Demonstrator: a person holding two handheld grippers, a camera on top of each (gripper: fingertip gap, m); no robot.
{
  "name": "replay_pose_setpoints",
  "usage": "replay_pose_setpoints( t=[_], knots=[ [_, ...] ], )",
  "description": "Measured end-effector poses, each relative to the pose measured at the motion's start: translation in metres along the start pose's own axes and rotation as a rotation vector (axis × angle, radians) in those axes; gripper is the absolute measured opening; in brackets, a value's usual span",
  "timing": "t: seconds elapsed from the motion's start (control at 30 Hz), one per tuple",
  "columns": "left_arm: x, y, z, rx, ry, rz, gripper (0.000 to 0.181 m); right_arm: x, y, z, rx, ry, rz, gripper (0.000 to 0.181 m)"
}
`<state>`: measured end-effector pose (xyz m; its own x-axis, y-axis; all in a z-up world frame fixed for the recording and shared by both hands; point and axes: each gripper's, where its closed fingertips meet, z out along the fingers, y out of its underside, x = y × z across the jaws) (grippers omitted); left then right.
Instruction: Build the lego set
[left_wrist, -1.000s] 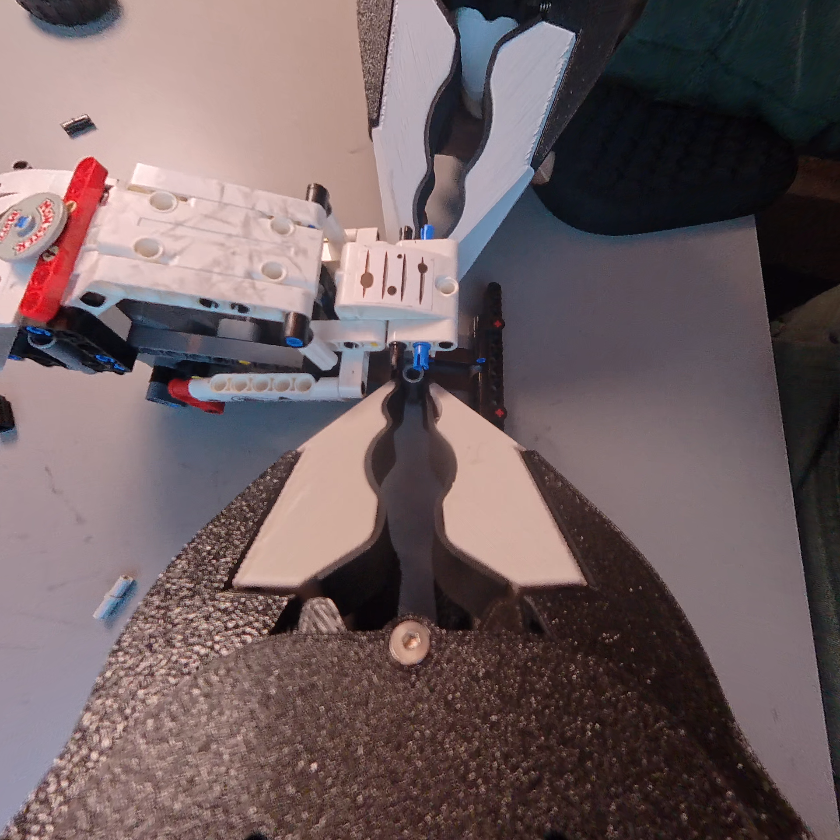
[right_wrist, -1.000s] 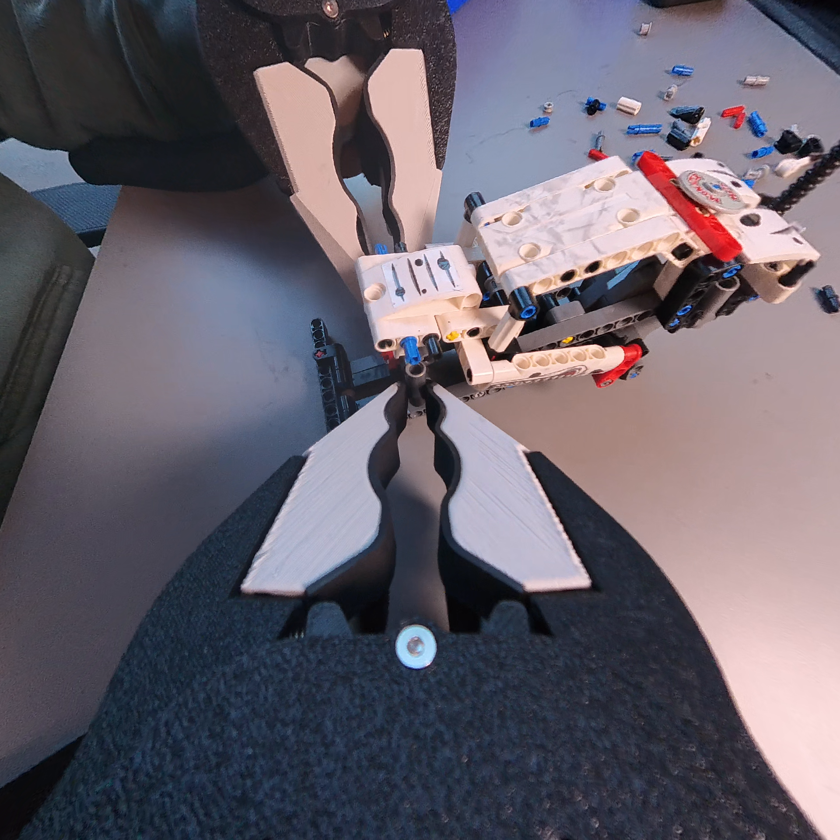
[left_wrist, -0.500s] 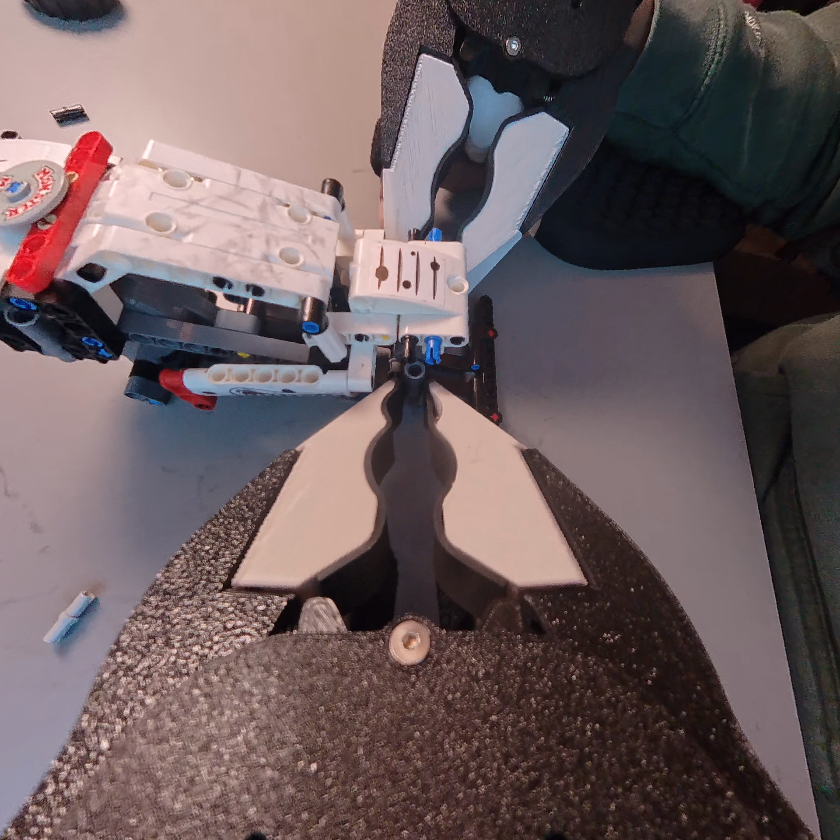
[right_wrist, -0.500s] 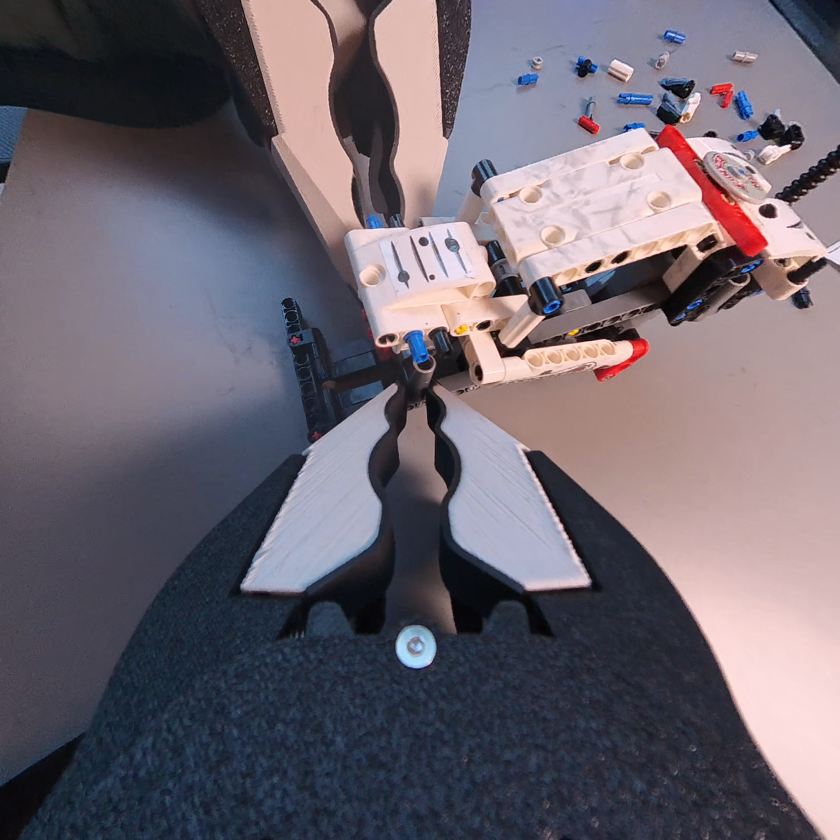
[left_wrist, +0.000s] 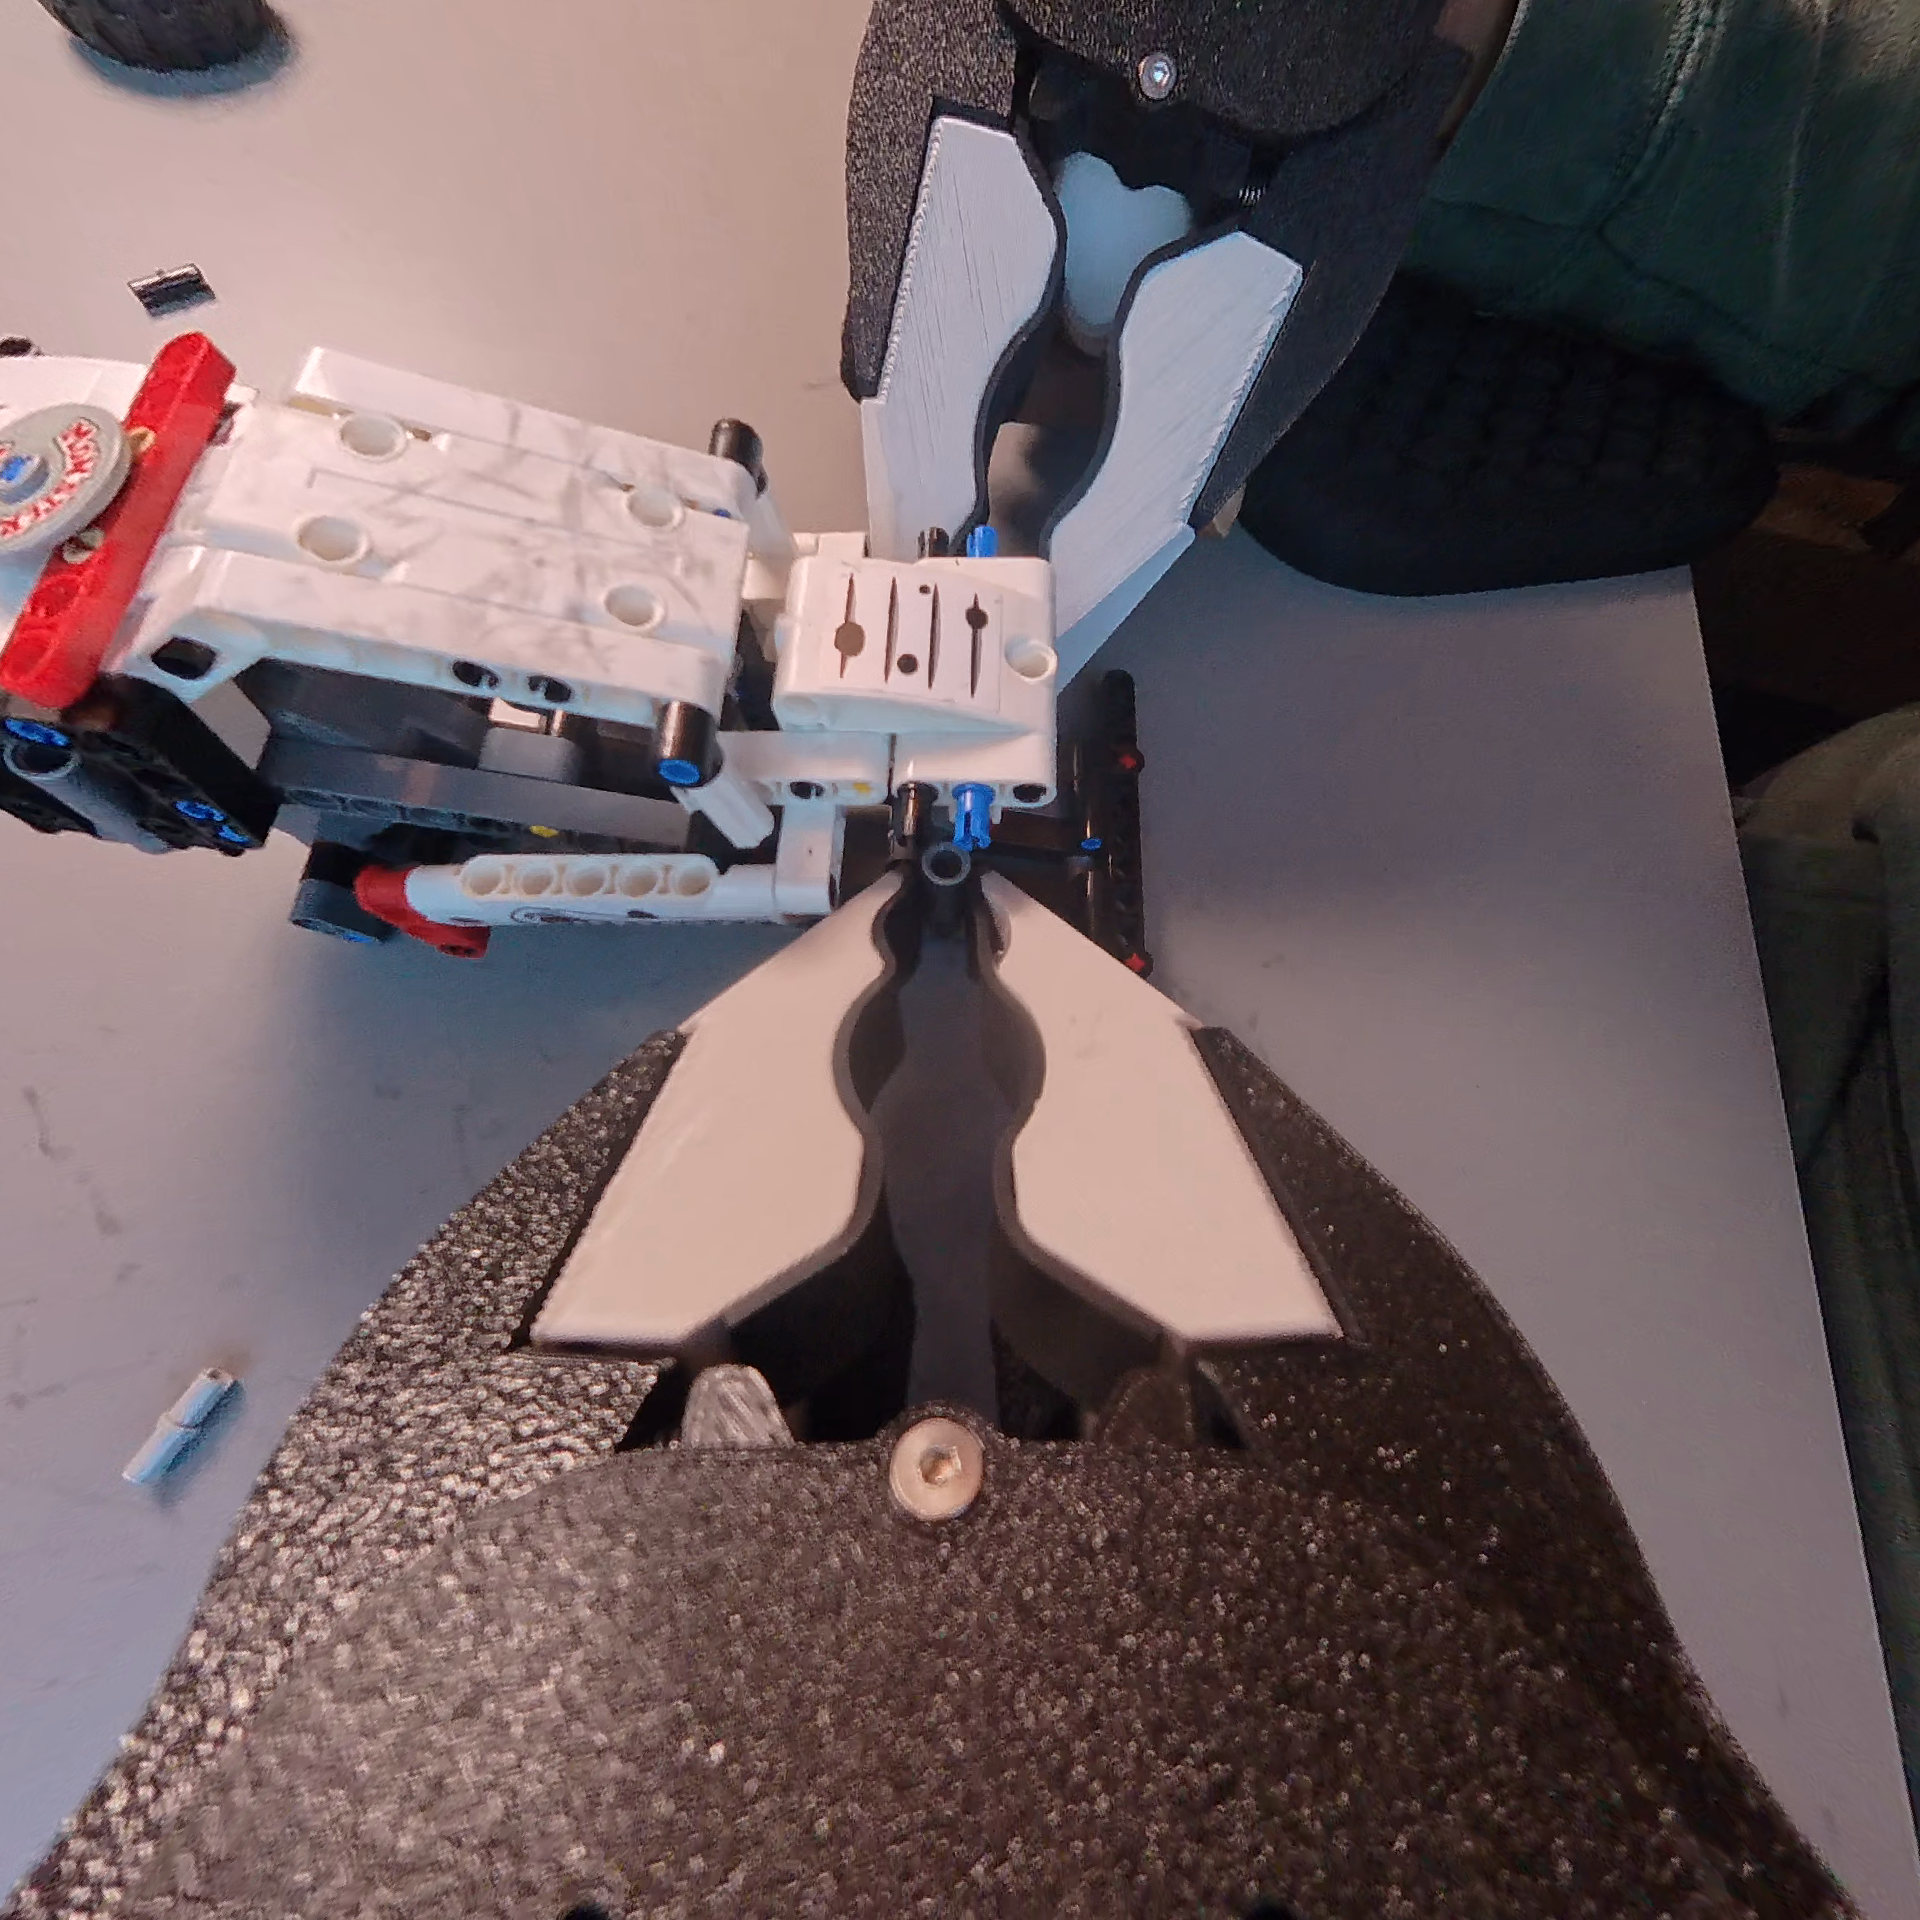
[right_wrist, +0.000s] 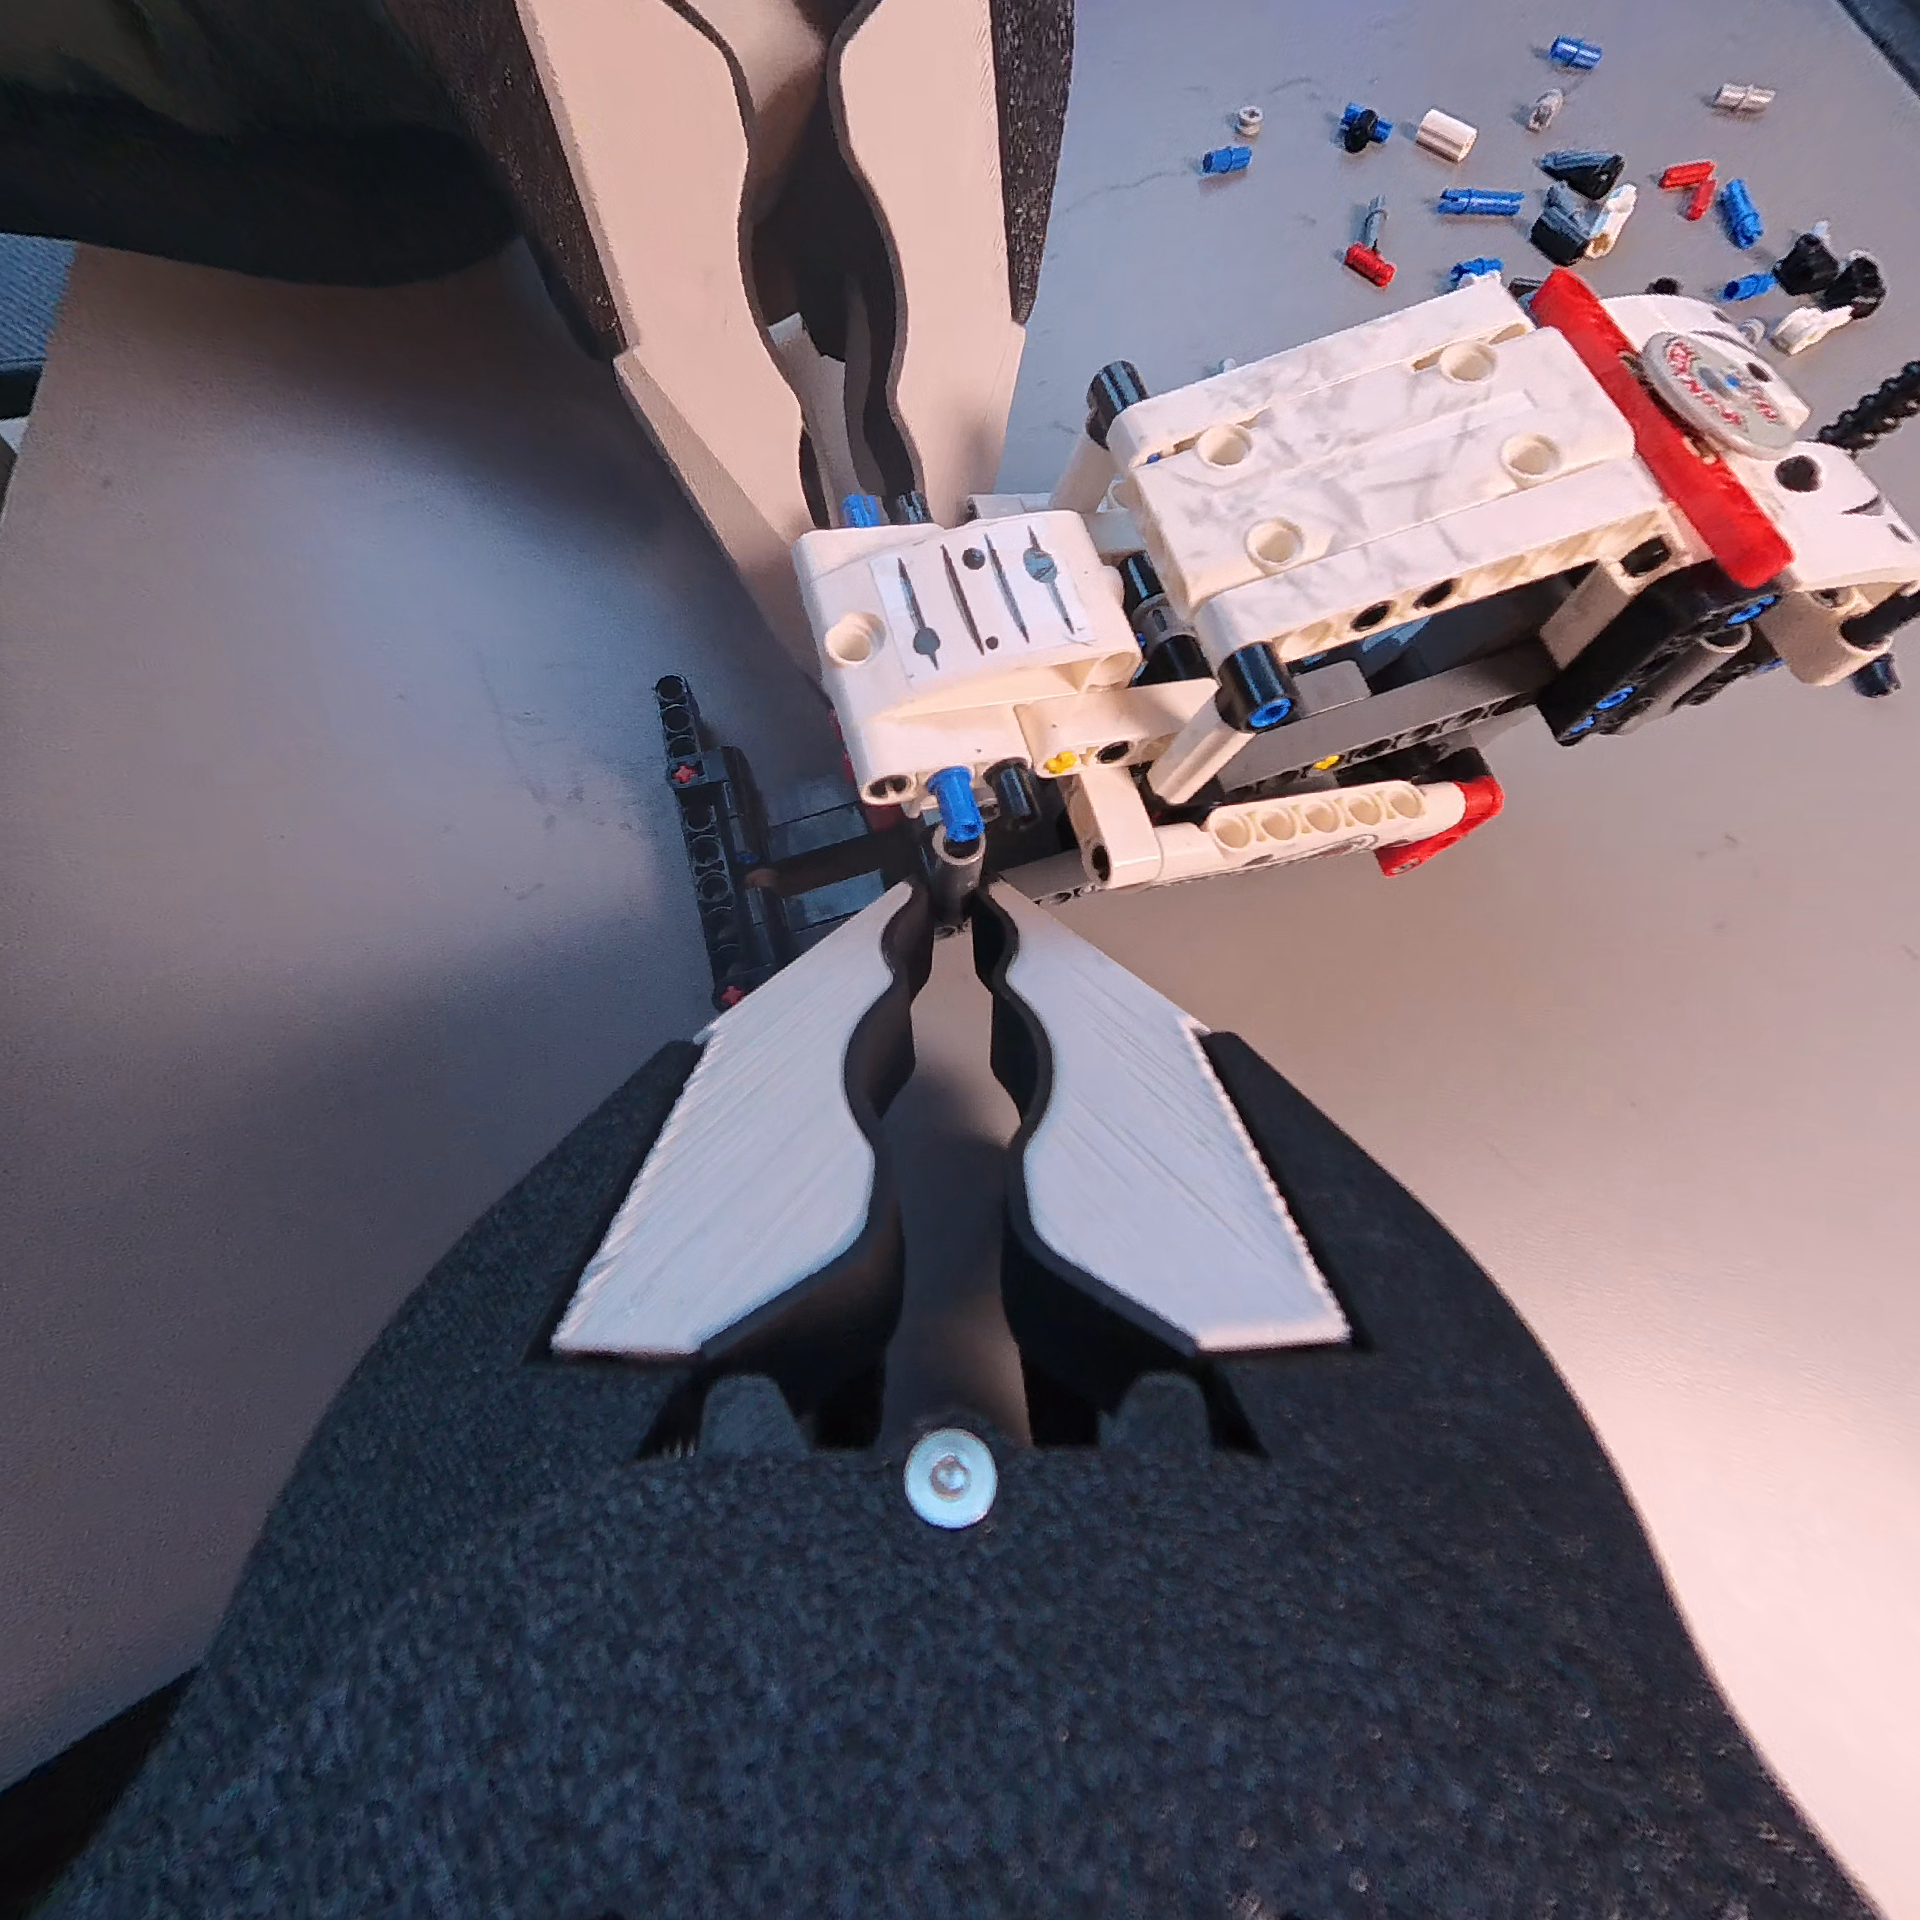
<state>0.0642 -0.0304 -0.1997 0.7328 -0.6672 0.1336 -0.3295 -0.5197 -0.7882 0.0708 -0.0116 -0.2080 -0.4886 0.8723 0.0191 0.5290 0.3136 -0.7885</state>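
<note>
**Both grippers pinch opposite sides of the model's small end**

Your grey table (left_wrist: 1403, 935) carries the white lego model (left_wrist: 468, 582), which stretches away from the grippers toward the loose parts (right_wrist: 1558, 197) scattered at the far right of the right wrist view.

Your left gripper (left_wrist: 943, 883) comes in low and level from one side, its fingers drawn nearly together on a small dark ringed connector (left_wrist: 943, 862) at the model's stickered end block (left_wrist: 920, 644). Your right gripper (right_wrist: 951, 899) faces it from the opposite side, tips likewise pinched on a dark ringed piece (right_wrist: 958, 847) just under a blue pin (right_wrist: 954, 802). Each gripper appears at the top of the other's view, angled down over the block.

The black beam frame (right_wrist: 717, 831) under the block is partly hidden by the fingers. The model's red beam (left_wrist: 114, 520) and round grey disc (left_wrist: 52, 488) run off the left edge of the left wrist view. The disc and the block's sticker bear markings. A green sleeve (left_wrist: 1683, 187) shows at the far right.
</note>
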Motion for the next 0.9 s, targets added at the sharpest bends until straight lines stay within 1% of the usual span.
replay_pose_setpoints(
  t=[0.23, 0.4, 0.47, 0.5, 0.6, 0.7, 0.77, 0.9],
  knots=[
    [0.0, 0.0, 0.0, -0.004, 0.002, 0.007, 0.006, 0.0, 0.0, 0.0, 0.001, -0.003, 0.001, 0.005],
    [-0.003, -0.001, 0.0, 0.018, 0.014, -0.022, 0.008, 0.003, -0.001, 0.0, 0.006, 0.013, 0.01, 0.007],
    [-0.001, 0.003, -0.003, 0.012, 0.022, -0.027, 0.02, 0.004, -0.001, -0.001, 0.01, 0.026, 0.0, 0.01],
    [-0.001, 0.005, -0.006, 0.01, 0.02, -0.023, 0.021, 0.003, -0.002, -0.002, 0.02, 0.019, 0.0, 0.014],
    [-0.003, 0.006, -0.012, 0.023, -0.012, -0.014, 0.016, 0.006, -0.003, -0.009, 0.049, 0.017, 0.008, 0.015],
    [-0.002, 0.002, -0.016, 0.045, -0.014, -0.012, 0.005, 0.006, -0.006, -0.012, 0.078, 0.019, -0.006, 0.013],
    [-0.002, 0.002, -0.014, 0.044, -0.018, -0.005, 0.004, 0.005, -0.009, -0.012, 0.098, 0.025, -0.025, 0.009],
    [-0.002, 0.0, -0.011, 0.047, -0.022, -0.01, 0.004, 0.007, -0.009, -0.012, 0.091, 0.042, -0.034, 0.01]
  ],
)
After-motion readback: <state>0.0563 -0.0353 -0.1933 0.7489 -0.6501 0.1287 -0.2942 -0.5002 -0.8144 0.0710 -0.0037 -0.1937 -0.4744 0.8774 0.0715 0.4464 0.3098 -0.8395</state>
